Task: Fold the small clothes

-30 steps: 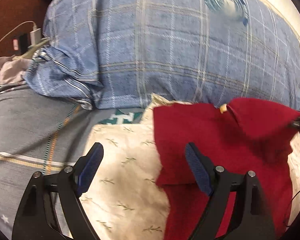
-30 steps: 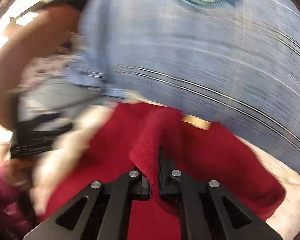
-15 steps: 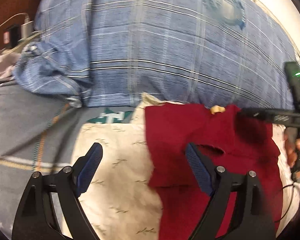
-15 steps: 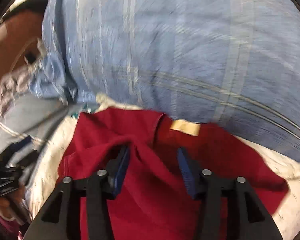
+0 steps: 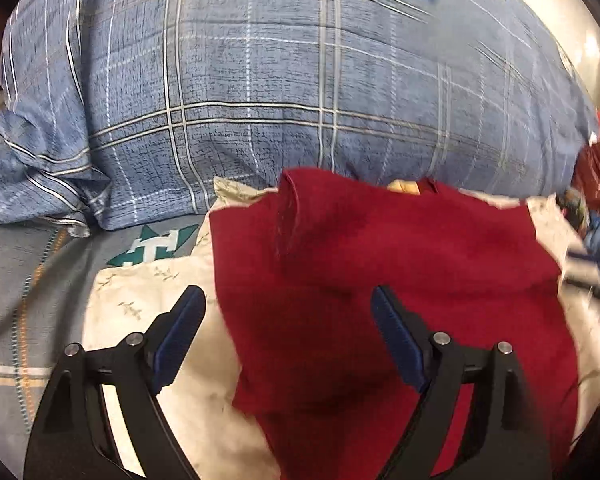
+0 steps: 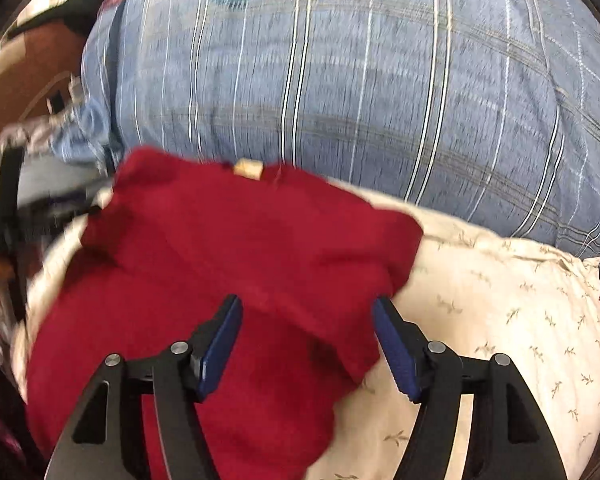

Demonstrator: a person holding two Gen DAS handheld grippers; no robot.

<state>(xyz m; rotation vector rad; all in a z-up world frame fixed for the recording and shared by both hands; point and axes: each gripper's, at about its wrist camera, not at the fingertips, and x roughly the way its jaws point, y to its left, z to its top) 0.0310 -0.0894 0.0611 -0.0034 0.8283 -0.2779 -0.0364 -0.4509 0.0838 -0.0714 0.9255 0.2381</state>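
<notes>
A small dark red garment (image 5: 400,264) lies on a cream leaf-print pillow (image 5: 148,312), its tan neck label at the far edge, its sides folded in over the middle. My left gripper (image 5: 288,312) is open and empty, hovering over the garment's left edge. In the right wrist view the same red garment (image 6: 228,248) lies on the cream pillow (image 6: 500,304). My right gripper (image 6: 308,328) is open and empty, just above the garment's right part. The left gripper shows blurred at the left edge of the right wrist view (image 6: 8,224).
A big blue plaid pillow (image 5: 280,80) rises right behind the garment and shows in the right wrist view (image 6: 380,80). A grey bedsheet with a teal logo (image 5: 156,244) lies to the left. Dark red and blue items (image 5: 596,200) lie at the far right.
My right gripper let go of the red garment's fold, opened and drew back to the right. The fold now lies flat. The left gripper shifted a little forward and stayed open.
</notes>
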